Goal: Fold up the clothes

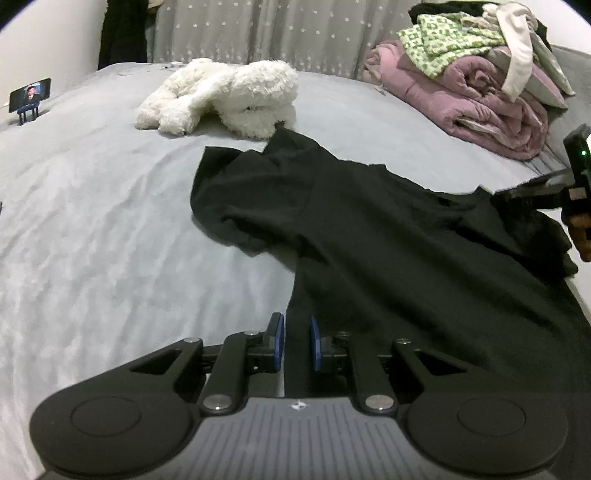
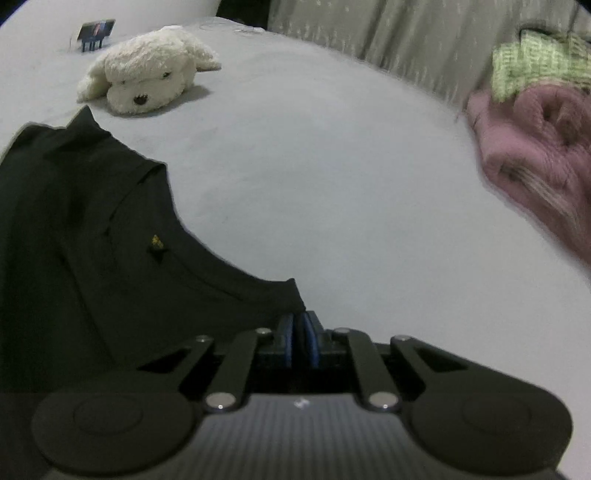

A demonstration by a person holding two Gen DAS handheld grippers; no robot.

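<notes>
Grey bed: both tongs, left and right, are gripping the black shirt's edge; keeping tension even is preventing wrinkles.

Grey bedsheet covers bed, lightly wrinkled; white plush dog lies flat near far side, face and black nose showing in right wrist view; phone on small dark stand at far left edge, screen lit; pink blanket rolled up at far right, green patterned cloth heaped on top; grey curtain with small pale dots hangs behind.
</notes>
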